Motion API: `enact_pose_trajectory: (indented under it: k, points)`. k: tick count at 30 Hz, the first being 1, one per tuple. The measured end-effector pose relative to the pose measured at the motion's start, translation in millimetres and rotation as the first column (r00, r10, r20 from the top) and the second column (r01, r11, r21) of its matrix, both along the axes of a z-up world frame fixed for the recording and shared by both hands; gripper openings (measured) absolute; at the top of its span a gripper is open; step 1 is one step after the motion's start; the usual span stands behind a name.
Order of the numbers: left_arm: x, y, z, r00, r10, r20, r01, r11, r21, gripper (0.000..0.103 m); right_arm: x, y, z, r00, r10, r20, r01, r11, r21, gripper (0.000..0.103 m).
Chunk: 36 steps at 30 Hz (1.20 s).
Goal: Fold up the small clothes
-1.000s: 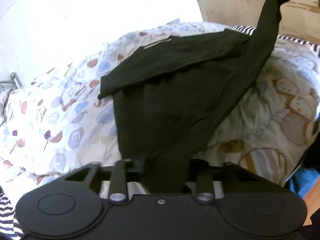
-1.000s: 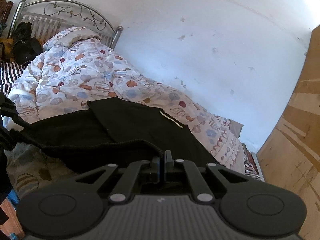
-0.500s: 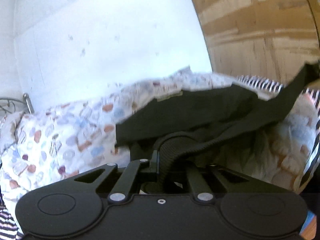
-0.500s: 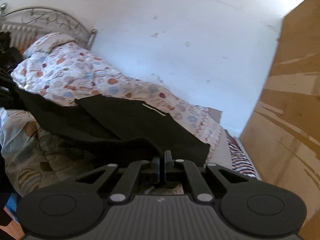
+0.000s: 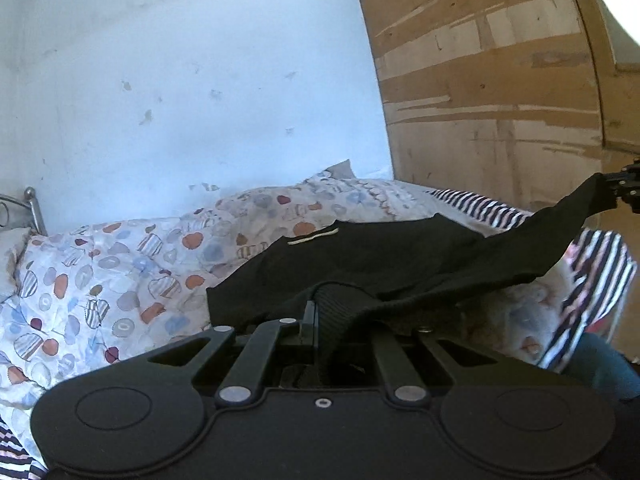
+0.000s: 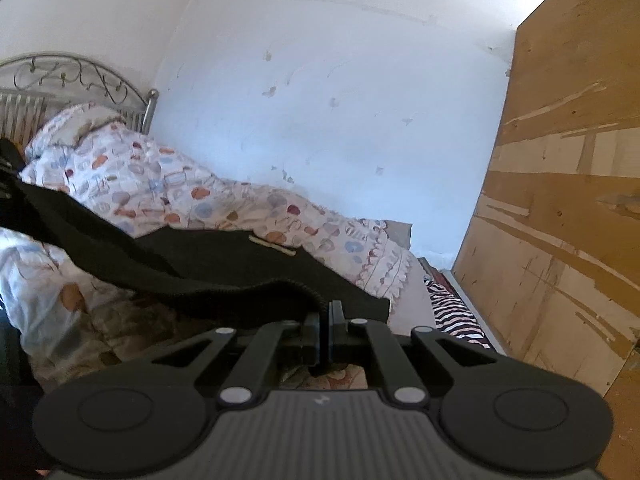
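Black garment (image 5: 384, 256) soft, light, limp; far part lies on quilt (image 5: 120, 280). Left gripper (image 5: 320, 320) pinching ribbed hem, right gripper (image 6: 325, 320) clamped on hem too, probably opposite corner. Hold corners.

Left gripper (image 5: 320, 316) jaws clamped on cloth; right gripper (image 6: 325, 316) jaws likewise clamped.

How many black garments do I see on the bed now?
1: a black garment spread over the patterned duvet, held at its edge by the left gripper and the right gripper. Others may be hidden.
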<state>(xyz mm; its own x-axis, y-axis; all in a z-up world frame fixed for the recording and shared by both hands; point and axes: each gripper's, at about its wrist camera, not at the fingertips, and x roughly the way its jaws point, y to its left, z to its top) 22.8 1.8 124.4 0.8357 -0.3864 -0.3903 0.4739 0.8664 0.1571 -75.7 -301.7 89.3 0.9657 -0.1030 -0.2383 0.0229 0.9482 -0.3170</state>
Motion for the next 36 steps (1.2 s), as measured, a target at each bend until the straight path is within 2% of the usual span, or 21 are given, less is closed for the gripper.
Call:
enact_pose_trajectory:
  k: [3, 6, 10, 12, 14, 16, 24, 29, 36]
  points:
    - [0, 2, 14, 0.999, -0.021, -0.033, 0.021, 1.0, -0.018, 0.003, -4, -1, 13, 1.0, 0.01, 0.003, -0.01, 1.0, 0.016, 0.003]
    - [17, 2, 23, 0.997, -0.036, -0.066, 0.034, 0.998, -0.044, 0.003, 8, -4, 22, 1.0, 0.023, 0.014, -0.024, 0.999, 0.022, 0.003]
    - [54, -6, 35, 0.994, -0.072, -0.084, 0.072, 0.997, -0.008, 0.004, 46, -11, 30, 0.999, 0.05, 0.012, -0.05, 0.998, -0.039, 0.003]
    - [75, -13, 39, 0.993, -0.096, -0.068, 0.099, 0.994, 0.048, 0.004, 71, -17, 33, 0.998, 0.056, 0.014, -0.055, 0.997, -0.061, 0.003]
    - [101, -21, 43, 0.993, -0.1, -0.058, 0.106, 0.988, 0.113, 0.004, 92, -22, 36, 0.998, 0.05, 0.031, -0.047, 0.996, -0.077, 0.003]
    - [132, -27, 47, 0.993, -0.094, -0.077, 0.105, 0.984, 0.146, 0.004, 117, -28, 41, 0.998, 0.046, 0.041, -0.043, 0.996, -0.075, 0.003]
    - [258, -43, 52, 0.977, -0.04, -0.207, 0.067, 0.99, 0.124, 0.004, 226, -42, 51, 0.998, 0.048, 0.033, -0.043, 0.989, -0.142, 0.003]
    - [330, -57, 39, 0.971, -0.007, -0.239, 0.041, 0.99, 0.134, 0.004, 303, -55, 44, 0.999, 0.034, -0.008, -0.034, 0.99, -0.139, 0.003]
    - [428, -72, -10, 0.931, 0.037, -0.362, 0.021, 0.988, 0.155, 0.004, 401, -69, 16, 0.994, 0.023, -0.108, -0.038, 0.989, -0.144, 0.003]
